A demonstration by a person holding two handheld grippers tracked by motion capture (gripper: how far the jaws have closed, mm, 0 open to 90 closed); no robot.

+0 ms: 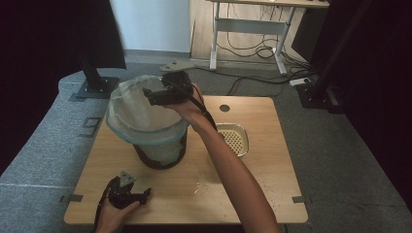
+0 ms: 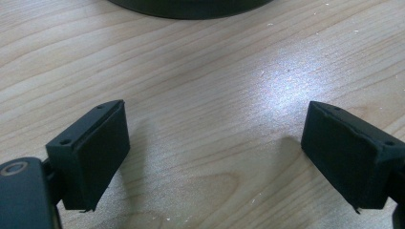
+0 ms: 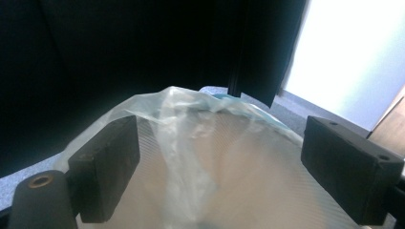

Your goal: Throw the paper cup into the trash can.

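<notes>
A black mesh bin stands on the left half of the wooden table, lined with a translucent plastic bag whose blue-edged rim folds over the top. My right gripper hovers over the bin's mouth near its far rim, pointing left. In the right gripper view its jaws stand wide apart, and my right gripper has a raised fold of the bag ahead between them, untouched by the pads. My left gripper rests low at the table's front left; my left gripper is open over bare wood.
A small metal strainer dish lies on the table right of the bin, behind my right forearm. Crumbs are scattered at the table's middle front. The bin's dark base sits just beyond the left jaws. A round cable hole marks the far edge.
</notes>
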